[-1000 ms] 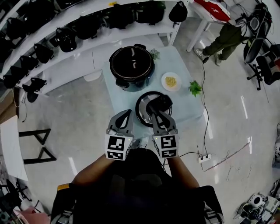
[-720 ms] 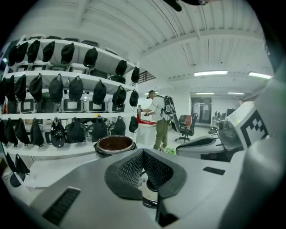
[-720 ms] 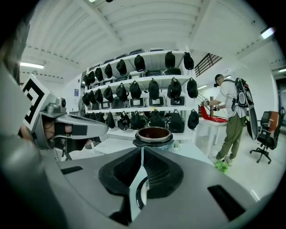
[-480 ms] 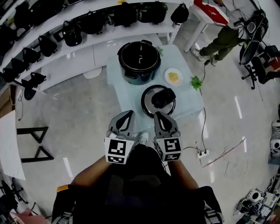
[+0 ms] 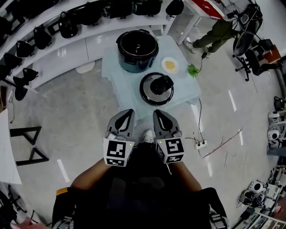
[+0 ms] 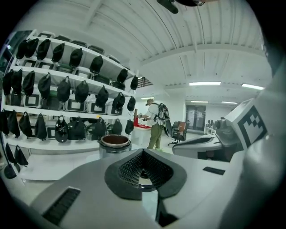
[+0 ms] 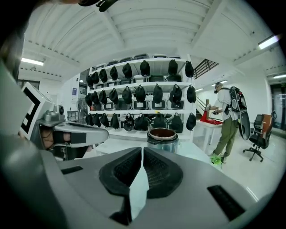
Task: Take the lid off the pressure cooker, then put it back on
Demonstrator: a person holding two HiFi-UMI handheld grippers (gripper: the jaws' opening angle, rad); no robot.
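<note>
A: Looking for the lid.
B: Lying flat on the pale blue table, black handle up, off the pressure cooker and just beside it on the near side. Open pot, dark inside.
A: Anything else up there?
B: A small plate with something yellow on it, right of the pot, and a green sprig near the table's right edge.
A: And the left gripper?
B: Held short of the table's near edge, well apart from the lid — shut tip to tip, gripping nothing.
A: The right gripper?
B: Alongside the left, likewise back from the table. Closed down to a hairline slit, with nothing in it.
A: Further out?
B: Curved white shelves lined with black bags behind the table. Off to the right, a person standing by a red-topped table. On the glossy floor, a power strip with its cable running up toward the table — and office chairs at the far right.
</note>
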